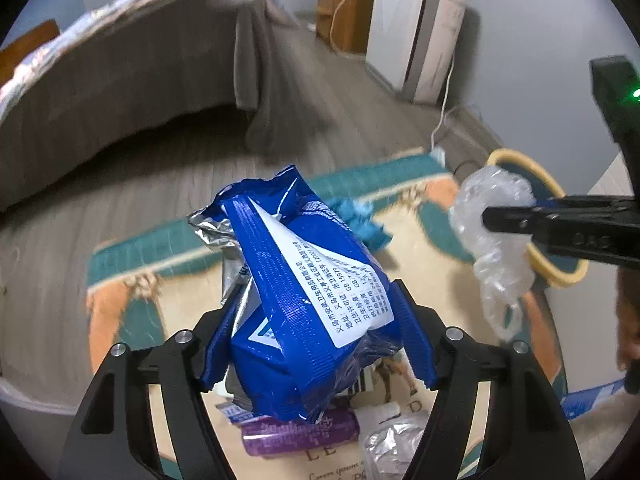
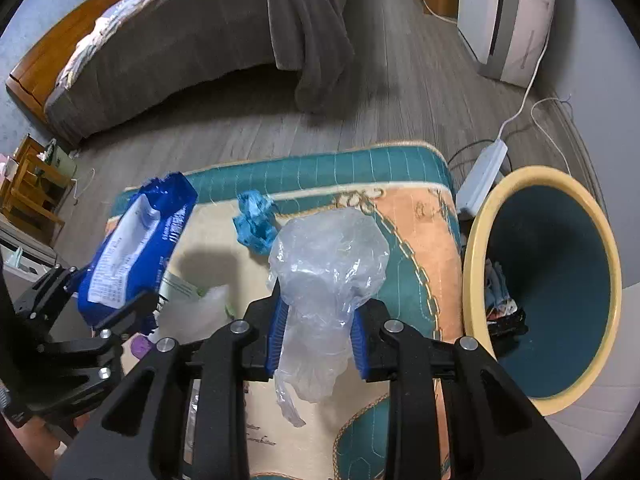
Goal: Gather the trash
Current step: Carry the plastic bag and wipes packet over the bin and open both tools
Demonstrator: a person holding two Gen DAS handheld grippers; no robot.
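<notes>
My left gripper (image 1: 316, 344) is shut on a blue wet-wipes packet (image 1: 304, 300) and holds it above the patterned mat (image 1: 128, 320); the packet (image 2: 132, 256) and gripper (image 2: 112, 304) also show at the left of the right wrist view. My right gripper (image 2: 316, 340) is shut on a crumpled clear plastic bag (image 2: 328, 276), held above the mat (image 2: 420, 248) just left of the yellow-rimmed teal bin (image 2: 472, 264). In the left wrist view the bag (image 1: 496, 240) hangs in front of the bin (image 1: 560, 276). The bin holds some trash (image 2: 500, 300).
On the mat lie a crumpled light-blue scrap (image 2: 254, 222), a purple wrapper (image 1: 300, 432) and clear plastic (image 1: 392, 448). A white power strip (image 2: 480, 176) with cables lies on the wood floor behind the bin. A bed (image 2: 180, 48) and a white appliance (image 2: 508, 16) stand farther back.
</notes>
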